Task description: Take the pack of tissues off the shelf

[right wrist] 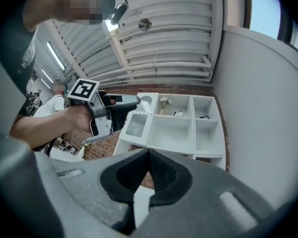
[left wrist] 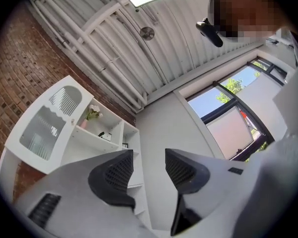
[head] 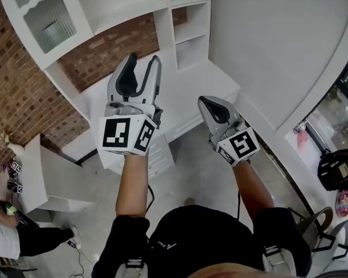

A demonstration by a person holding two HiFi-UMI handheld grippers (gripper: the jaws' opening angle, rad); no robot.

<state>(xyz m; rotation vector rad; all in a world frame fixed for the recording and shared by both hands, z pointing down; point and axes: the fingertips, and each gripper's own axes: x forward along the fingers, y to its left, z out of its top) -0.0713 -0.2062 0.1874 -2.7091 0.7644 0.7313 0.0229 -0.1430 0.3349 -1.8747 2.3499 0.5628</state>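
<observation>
Holding position before the white shelf unit [head: 188, 36], both claws are raised in the person's hands, well apart from it.

- Left claw [left wrist: 146, 170]: jaws spread, ribbed dark pads facing each other across a gap, nothing between them. In the head view it stands higher and nearer the shelves than its partner, and it points up towards them.
- Right claw [right wrist: 149, 155]: jaws pressed together, tips meeting, nothing pinched. It sits lower, and to the right in the head view.
- Shelf unit: open compartments mounted on a brick wall [head: 17, 97], with a glazed door [right wrist: 136, 125] at its left end and a white desk [head: 185, 91] below.
- Vase of flowers [right wrist: 164, 103]: upright in the upper middle compartment.
- Small dark item [right wrist: 178, 114]: just beside the vase in the same compartment.
- Second small item [right wrist: 203, 117]: in the upper right compartment.
- Pack of tissues: cannot be told apart at this range. It may be one of those two small items, both on upper shelves and clear of either claw.
- Seated person [head: 6, 236]: at the lower left floor edge, near a low white block.
</observation>
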